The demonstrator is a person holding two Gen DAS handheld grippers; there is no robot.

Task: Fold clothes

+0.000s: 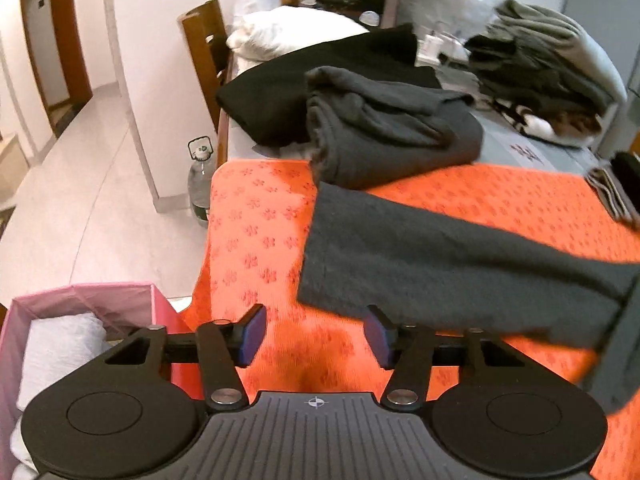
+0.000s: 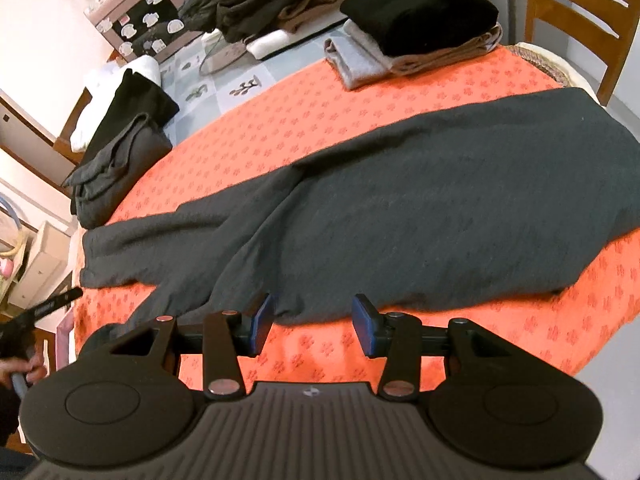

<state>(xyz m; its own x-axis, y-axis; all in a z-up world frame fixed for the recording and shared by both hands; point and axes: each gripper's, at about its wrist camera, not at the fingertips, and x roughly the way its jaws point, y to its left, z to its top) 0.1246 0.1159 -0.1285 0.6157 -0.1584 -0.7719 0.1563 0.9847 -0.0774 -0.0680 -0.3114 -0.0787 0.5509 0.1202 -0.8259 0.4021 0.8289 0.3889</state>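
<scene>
dark grey garment (image 2: 400, 208) spread flat on orange-clothed surface (image 2: 400, 92) | right tool (image 2: 313, 326) jaws apart, empty, at near hem | left tool (image 1: 315, 336) jaws apart, empty, beside sleeve end | folded stack (image 2: 416, 36) at far edge

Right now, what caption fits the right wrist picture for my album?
Open right gripper hovers near dark grey knitted trousers spread on an orange flower-patterned tablecloth.

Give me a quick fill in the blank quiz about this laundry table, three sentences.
1. The dark grey trousers lie spread on an ____ tablecloth.
2. The storage bin beside the table is ____.
3. Nothing sits between the pads of the right tool; its jaws are ____.

Missing words: orange; pink; open
</scene>
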